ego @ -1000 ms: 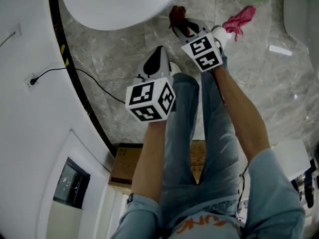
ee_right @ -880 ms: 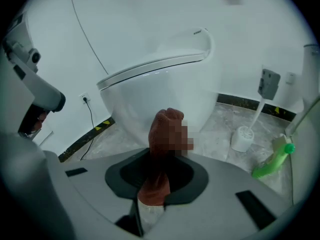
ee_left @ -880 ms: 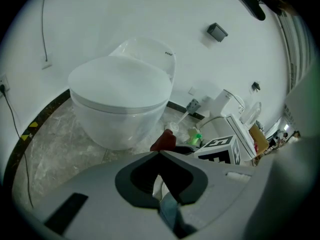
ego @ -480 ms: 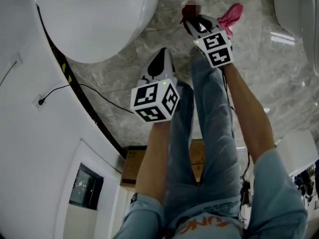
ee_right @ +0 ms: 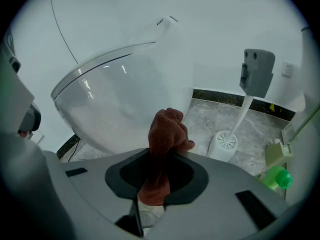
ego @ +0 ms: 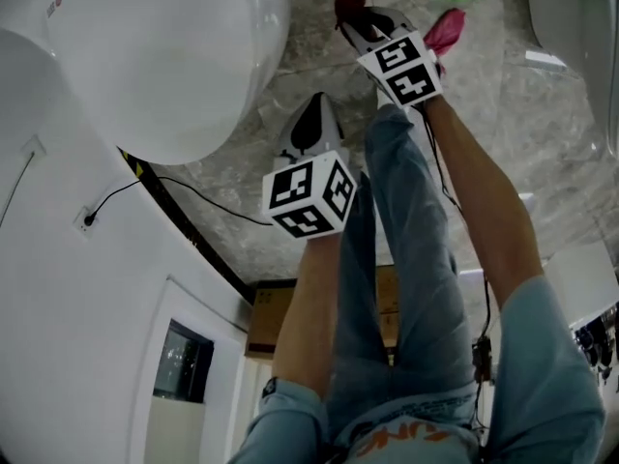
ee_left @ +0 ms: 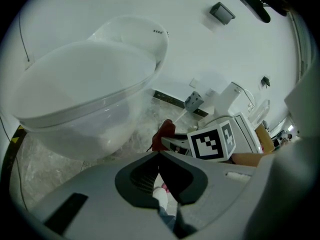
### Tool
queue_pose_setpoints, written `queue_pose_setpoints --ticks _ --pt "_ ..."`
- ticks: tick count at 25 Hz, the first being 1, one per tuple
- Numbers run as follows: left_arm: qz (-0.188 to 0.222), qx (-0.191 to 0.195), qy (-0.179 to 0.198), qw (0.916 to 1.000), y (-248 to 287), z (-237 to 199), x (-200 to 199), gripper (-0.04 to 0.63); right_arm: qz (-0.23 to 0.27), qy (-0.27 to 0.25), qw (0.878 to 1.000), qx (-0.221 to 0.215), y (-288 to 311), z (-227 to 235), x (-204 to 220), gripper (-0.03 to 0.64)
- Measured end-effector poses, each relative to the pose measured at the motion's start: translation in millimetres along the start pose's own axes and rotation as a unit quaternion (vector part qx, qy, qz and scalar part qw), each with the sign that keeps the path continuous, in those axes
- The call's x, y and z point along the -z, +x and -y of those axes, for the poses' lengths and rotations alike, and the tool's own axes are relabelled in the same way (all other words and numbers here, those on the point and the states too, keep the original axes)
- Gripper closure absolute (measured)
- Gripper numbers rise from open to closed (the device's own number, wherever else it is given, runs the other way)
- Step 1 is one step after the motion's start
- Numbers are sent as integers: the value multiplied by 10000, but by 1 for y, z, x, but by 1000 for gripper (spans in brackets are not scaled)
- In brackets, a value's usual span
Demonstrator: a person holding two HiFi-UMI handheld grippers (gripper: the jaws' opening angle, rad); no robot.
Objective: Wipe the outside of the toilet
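Two grippers: our right gripper [ee_right: 161,156] pinches a red cloth [ee_right: 167,131] near the toilet [ee_right: 120,99]; our left gripper [ee_left: 159,155] is pressed together.

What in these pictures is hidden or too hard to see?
1. Toilet: head view, cut off by the top edge.
2. Cloth: right gripper view, lower end hidden inside the right claw; contact with the toilet unclear.
3. Green bottle: right gripper view, mostly behind the right claw.
4. Pink rag: head view, partly behind the right claw.
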State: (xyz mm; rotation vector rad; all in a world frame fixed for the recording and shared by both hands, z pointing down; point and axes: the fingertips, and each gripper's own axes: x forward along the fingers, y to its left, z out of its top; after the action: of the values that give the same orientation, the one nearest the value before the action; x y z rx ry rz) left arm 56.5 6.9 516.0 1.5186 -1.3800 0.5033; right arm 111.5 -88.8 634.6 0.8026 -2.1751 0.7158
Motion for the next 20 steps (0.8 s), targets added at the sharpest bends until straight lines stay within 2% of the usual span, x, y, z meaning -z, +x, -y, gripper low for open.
queue_pose_setpoints --ticks 4,8,11,13,15,20 --pt "-34 -117 -104 9999 17 -7 -4 600 -149 -326 9993 -81 27 13 -9 540" --pt "-128 -392 -199 9990 31 -24 -7 600 -110 -373 9992 -125 57 25 -26 540" --pt "-104 -488 -488 9976 40 -28 -10 600 -83 -73 9998 -180 75 35 -37 540" --pt "44 -525 -883 9947 43 -30 -17 600 -43 267 9995 -172 86 43 -42 540" --pt "210 -569 -1214 9908 47 -33 -24 600 9 350 9993 -144 96 50 -48 540" --pt "187 -492 -1328 9897 53 -28 -22 600 106 254 9995 -172 113 52 -62 540"
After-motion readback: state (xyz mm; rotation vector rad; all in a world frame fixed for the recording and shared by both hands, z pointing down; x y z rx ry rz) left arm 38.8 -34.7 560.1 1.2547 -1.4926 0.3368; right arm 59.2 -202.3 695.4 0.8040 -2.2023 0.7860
